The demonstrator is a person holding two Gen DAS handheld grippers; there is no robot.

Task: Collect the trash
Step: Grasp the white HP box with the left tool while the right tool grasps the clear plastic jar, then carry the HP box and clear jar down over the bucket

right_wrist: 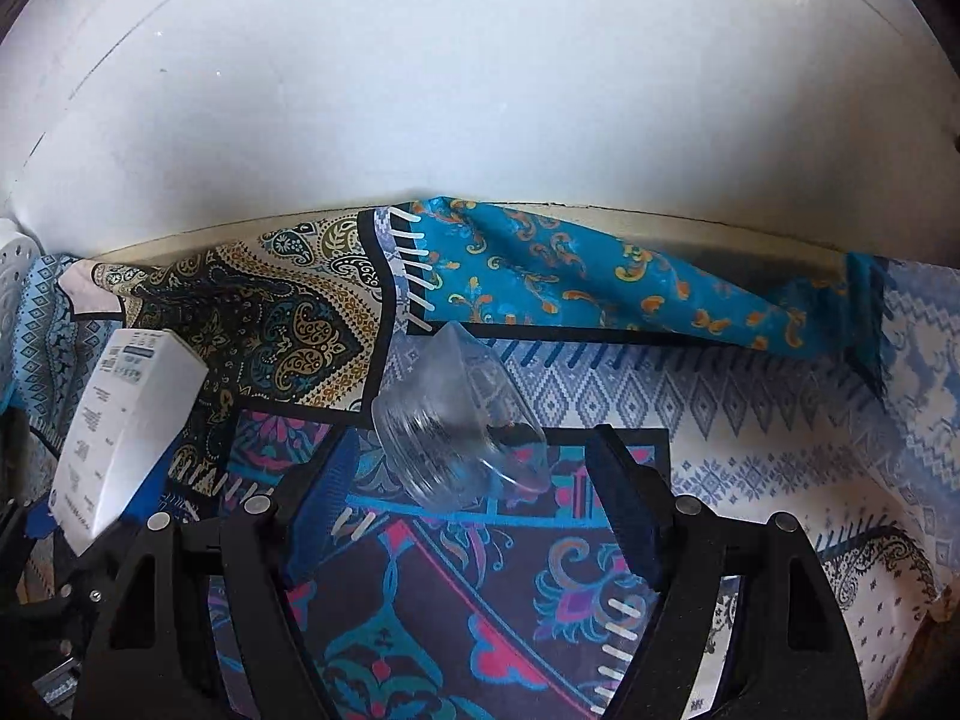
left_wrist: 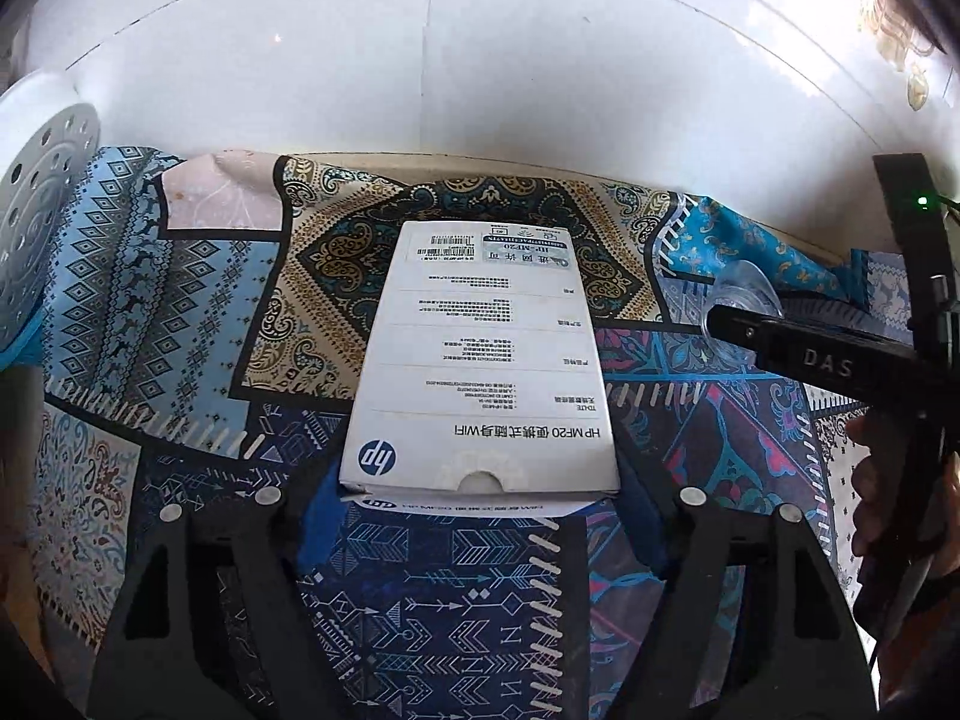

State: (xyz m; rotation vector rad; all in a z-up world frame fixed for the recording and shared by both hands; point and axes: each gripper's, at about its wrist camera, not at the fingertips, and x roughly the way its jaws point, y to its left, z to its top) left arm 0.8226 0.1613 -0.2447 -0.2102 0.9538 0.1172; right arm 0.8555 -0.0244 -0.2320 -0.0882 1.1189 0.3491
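White HP MF20 box (left_wrist: 480, 360) clamped at frame centre between the 2 fingers of the left gripper (left_wrist: 480, 516), clear plastic cup (right_wrist: 456, 420) lying tilted on the patterned cloth (right_wrist: 750, 420), framed at centre by the wide-open, empty right gripper (right_wrist: 474, 510)

The left gripper (left_wrist: 480, 516) was squeezed shut on the white box (left_wrist: 480, 360), the right gripper (right_wrist: 474, 516) had its fingers spread wide apart around the clear cup (right_wrist: 456, 426), and a hand (left_wrist: 882, 492) held the right one's handle.
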